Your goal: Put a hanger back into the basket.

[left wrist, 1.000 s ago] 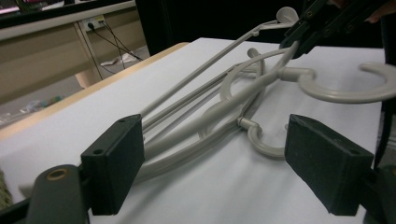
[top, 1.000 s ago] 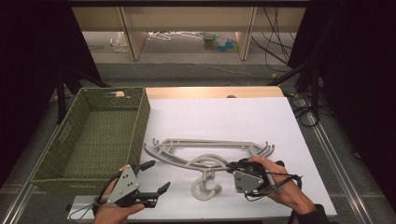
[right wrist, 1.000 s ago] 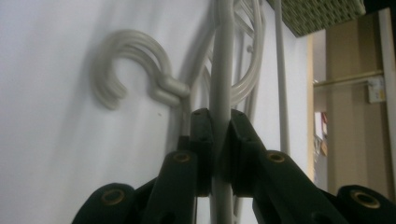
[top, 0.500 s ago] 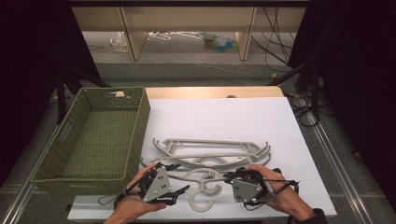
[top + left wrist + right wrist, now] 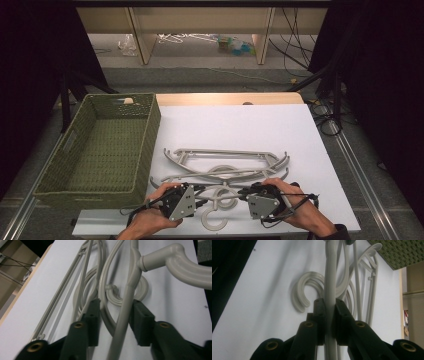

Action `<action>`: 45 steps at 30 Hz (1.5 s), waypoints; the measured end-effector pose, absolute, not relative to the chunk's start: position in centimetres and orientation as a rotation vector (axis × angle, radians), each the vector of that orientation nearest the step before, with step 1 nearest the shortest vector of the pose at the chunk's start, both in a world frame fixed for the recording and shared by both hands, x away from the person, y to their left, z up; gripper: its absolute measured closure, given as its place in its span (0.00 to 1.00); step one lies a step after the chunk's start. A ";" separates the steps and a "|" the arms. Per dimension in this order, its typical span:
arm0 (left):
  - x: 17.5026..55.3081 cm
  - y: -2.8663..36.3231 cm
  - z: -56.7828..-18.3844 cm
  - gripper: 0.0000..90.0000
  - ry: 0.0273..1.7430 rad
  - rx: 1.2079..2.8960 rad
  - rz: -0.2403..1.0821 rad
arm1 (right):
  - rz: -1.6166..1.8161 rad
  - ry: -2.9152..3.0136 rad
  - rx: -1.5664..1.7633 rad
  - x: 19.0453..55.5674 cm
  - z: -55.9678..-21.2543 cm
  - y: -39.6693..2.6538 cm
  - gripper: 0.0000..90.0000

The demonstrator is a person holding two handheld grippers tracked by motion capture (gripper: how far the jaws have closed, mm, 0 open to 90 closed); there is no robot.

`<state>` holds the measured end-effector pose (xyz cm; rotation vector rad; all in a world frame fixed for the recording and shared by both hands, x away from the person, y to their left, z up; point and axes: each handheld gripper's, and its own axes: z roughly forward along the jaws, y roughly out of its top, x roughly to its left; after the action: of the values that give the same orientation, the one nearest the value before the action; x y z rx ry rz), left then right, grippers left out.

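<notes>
Hanger arm (image 5: 125,312) between left gripper (image 5: 113,322) pads

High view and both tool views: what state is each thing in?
Left tool: jaws have just been closing around hanger arm, gaps still showing.
Right tool: shut on near hanger's arm.
Near hanger: flat on table, gripped.
Far hanger: flat, untouched.
Basket: upright, nearly empty.
</notes>
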<state>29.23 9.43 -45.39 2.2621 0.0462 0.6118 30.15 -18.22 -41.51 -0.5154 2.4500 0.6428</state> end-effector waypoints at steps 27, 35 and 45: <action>30.7 9.3 -39.7 0.88 0.223 2.227 0.394 | 0.987 2.295 0.021 30.7 -38.7 -19.9 0.54; 31.6 11.2 -38.7 0.88 0.430 2.120 0.290 | 1.261 2.161 0.240 30.2 -37.7 -21.3 0.43; 33.2 14.0 -36.1 0.88 0.601 1.946 0.217 | 1.360 2.167 0.418 29.8 -39.8 -23.0 0.35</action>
<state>33.23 14.02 -36.06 1.9463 0.6012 0.2169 29.83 -23.00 -39.77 0.4182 2.1675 1.3600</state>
